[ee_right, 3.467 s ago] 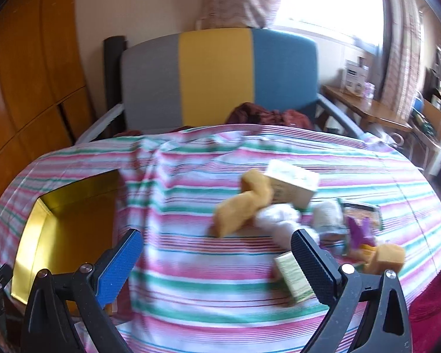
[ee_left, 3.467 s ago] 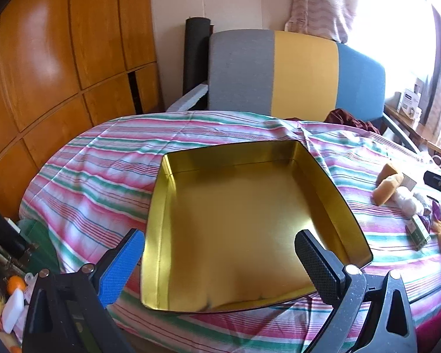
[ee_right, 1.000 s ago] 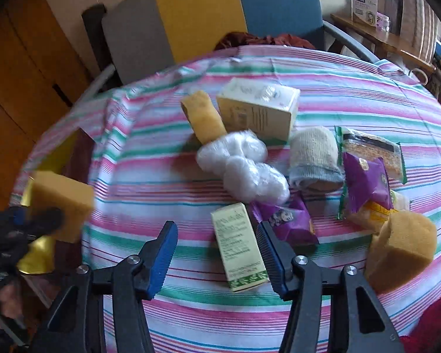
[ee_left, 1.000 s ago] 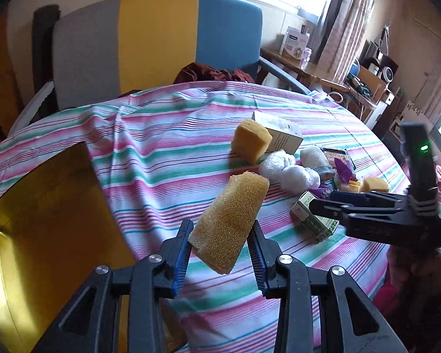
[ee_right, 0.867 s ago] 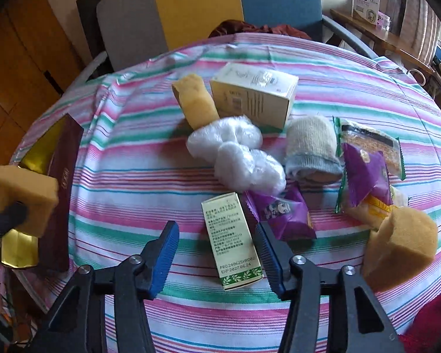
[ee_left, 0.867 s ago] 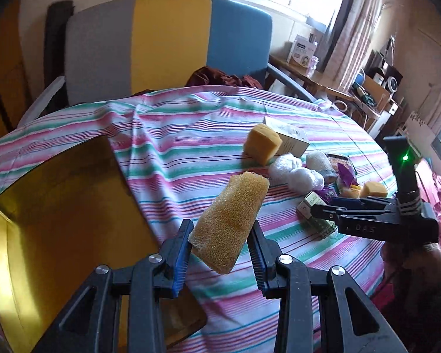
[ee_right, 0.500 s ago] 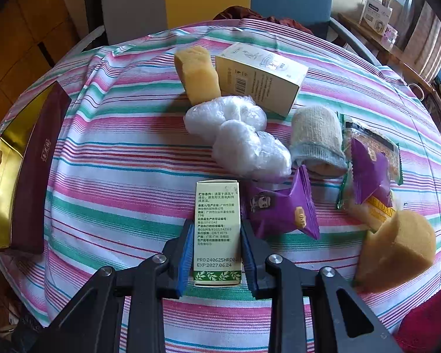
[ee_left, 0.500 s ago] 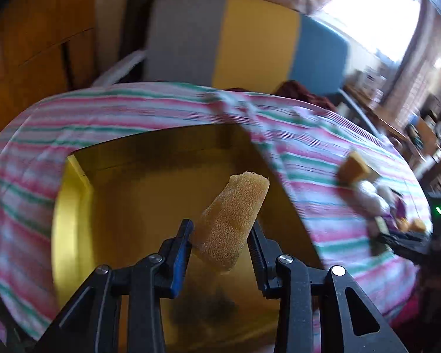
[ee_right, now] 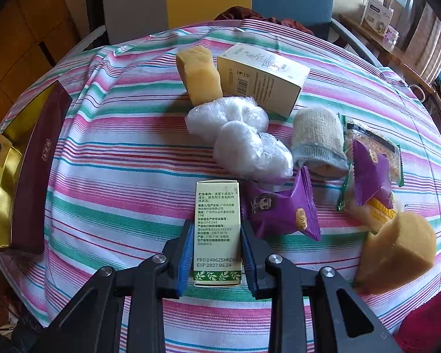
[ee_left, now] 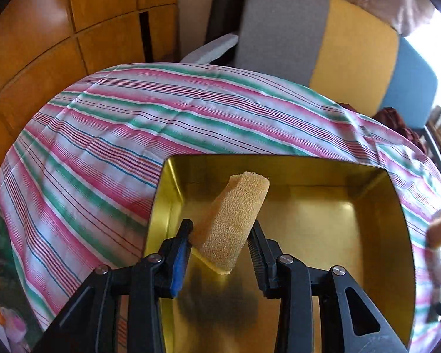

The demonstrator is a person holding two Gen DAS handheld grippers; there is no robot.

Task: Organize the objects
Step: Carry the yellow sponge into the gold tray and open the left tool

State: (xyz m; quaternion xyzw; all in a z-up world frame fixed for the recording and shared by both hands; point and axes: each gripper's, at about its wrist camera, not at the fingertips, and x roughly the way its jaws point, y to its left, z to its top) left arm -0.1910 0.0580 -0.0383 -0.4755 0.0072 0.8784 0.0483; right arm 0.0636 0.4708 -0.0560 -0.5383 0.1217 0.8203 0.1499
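Left wrist view: the left gripper [ee_left: 220, 232] is seen with its jaws pinched on a coarse yellow-brown oblong sponge [ee_left: 233, 223], which is held tilted, its upper end leaning to the right, above the floor of a square gold-coloured metal tin [ee_left: 397, 206]. A dark shadow is cast on the tin floor below the sponge. The tin is set on a round table covered by a pink, green and white striped cloth [ee_left: 132, 135]. Behind the table a chair with a grey, yellow and blue back [ee_left: 338, 47] is seen, and wooden panelling [ee_left: 58, 23] lies to the left.

In the right wrist view, the right gripper [ee_right: 215, 247] is closed on a small upright-printed white and green carton [ee_right: 217, 229], which lies flat on the striped cloth and is clamped by its long sides between the pads. Touching its right edge is a purple snack packet [ee_right: 282, 209]. Beyond the carton lie two clear-wrapped white bundles [ee_right: 241, 138], a pale yellow sponge block [ee_right: 198, 73] and a larger cream cardboard box [ee_right: 261, 76], the last two just beside each other. To the right are a rolled beige and grey knitted sock [ee_right: 319, 141], a second purple packet [ee_right: 369, 173] lying on a green-edged clear snack bag [ee_right: 373, 138], and a yellow-brown sponge wedge [ee_right: 397, 250] near the table edge. At the far left the gold tin with its maroon outer wall [ee_right: 39, 170] is visible, well apart from the carton.
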